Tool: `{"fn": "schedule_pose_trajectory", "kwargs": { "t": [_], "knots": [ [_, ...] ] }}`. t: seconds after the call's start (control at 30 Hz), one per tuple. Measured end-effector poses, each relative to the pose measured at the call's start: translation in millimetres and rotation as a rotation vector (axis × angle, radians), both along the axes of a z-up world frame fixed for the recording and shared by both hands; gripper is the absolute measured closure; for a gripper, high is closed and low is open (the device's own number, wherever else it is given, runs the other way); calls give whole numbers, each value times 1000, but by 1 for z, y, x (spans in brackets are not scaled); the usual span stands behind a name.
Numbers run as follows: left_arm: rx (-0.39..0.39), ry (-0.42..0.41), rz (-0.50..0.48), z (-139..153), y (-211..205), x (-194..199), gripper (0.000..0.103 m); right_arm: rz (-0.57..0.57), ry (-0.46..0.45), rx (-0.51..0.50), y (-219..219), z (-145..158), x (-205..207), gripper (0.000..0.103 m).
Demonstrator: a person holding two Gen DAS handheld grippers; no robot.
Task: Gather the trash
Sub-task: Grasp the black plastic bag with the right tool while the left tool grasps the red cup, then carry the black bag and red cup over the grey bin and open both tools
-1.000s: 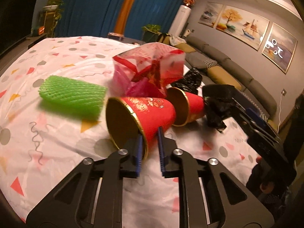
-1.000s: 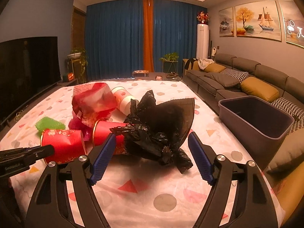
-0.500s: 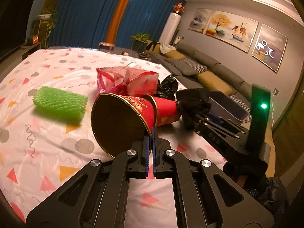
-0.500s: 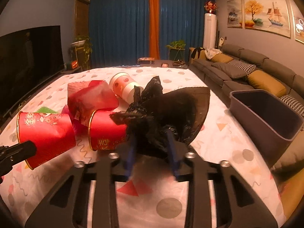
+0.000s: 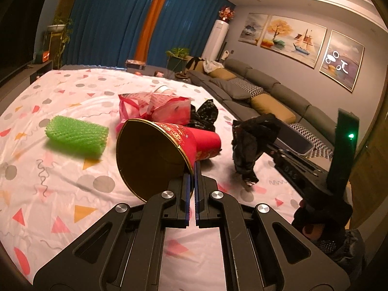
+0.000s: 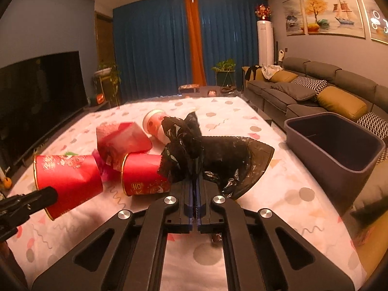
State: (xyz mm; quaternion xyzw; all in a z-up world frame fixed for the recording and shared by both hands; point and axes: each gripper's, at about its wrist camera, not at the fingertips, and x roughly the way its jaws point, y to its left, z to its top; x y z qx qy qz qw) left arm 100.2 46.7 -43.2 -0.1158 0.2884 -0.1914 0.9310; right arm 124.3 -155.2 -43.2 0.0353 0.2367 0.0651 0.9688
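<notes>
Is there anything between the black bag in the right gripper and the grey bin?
Nothing visible. The right gripper is shut on the black bag, and only bare tablecloth lies between it and the grey bin beside the table, whose top is open.

Left gripper (image 5: 194, 169) pinched red cup (image 5: 155, 155) rim, lifted cup off tablecloth (image 5: 60, 194). Right gripper (image 6: 194, 169) just closing, now squeezing black bag (image 6: 230, 155), raised above tablecloth.

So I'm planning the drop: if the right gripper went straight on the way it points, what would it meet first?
Probably the white paper cup lying beyond the black plastic bag that the right gripper holds; depth is unclear. The grey bin sits off to the right.
</notes>
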Motion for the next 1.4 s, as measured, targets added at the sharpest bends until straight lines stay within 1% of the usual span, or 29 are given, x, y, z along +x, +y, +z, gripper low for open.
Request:
{"fn": "schedule_pose_trajectory", "kwargs": {
  "t": [0.47,1.07,1.27,1.4],
  "knots": [
    [11,-38,-9,14,-12,-12,101,-19,-64,41,-27,22,-30,100],
    [23,-59,-31,25,-35,-8,101,-72,-112,34,-50,36,-42,100],
    [30,-74,-51,34,-48,-4,101,-84,-129,41,-61,40,-46,100],
    [38,-101,-75,44,-63,0,101,-93,-140,43,-67,42,-47,100]
  ]
}}
